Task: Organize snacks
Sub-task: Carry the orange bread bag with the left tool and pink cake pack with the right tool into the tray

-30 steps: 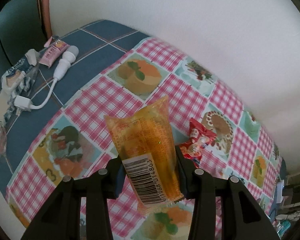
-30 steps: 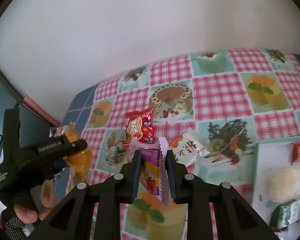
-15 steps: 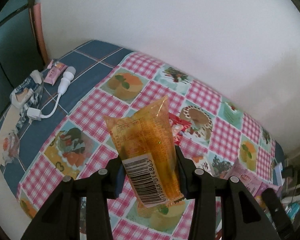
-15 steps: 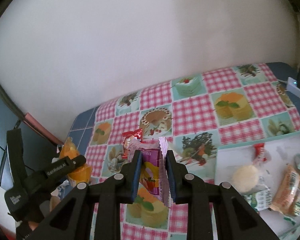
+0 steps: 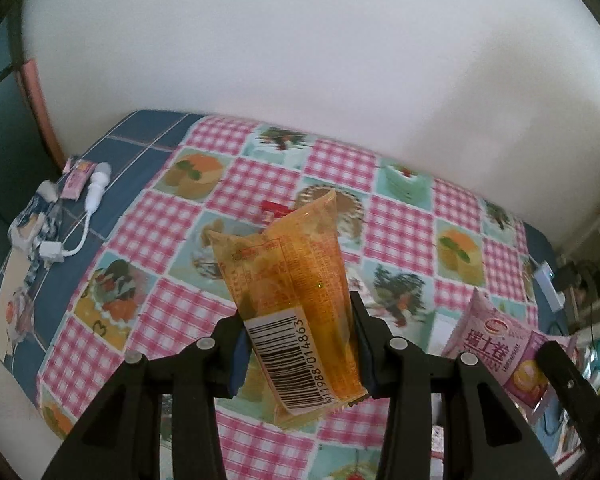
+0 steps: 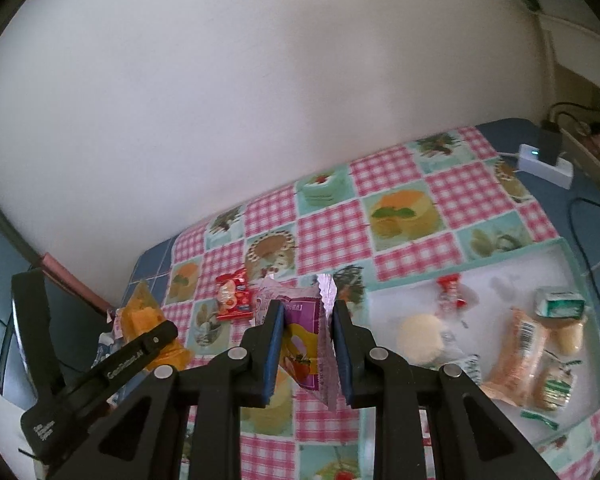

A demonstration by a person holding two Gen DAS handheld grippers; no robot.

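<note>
Several wrapped snacks already lie in the white tray (image 6: 500, 280). The left gripper (image 5: 300, 344) pinches an orange packet (image 5: 296, 300), the right gripper (image 6: 305, 344) a pink-purple packet (image 6: 304, 340), both held above the checked tablecloth (image 6: 392, 184). A red packet (image 6: 233, 295), perhaps candy, remains on the cloth.

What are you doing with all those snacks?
A person is tidying snacks with two hand-held grippers. The left gripper is clamped on an orange snack packet, and the right gripper on a pink-and-purple packet. A white tray on the checked tablecloth already holds several snacks. A red packet lies loose on the cloth.
</note>
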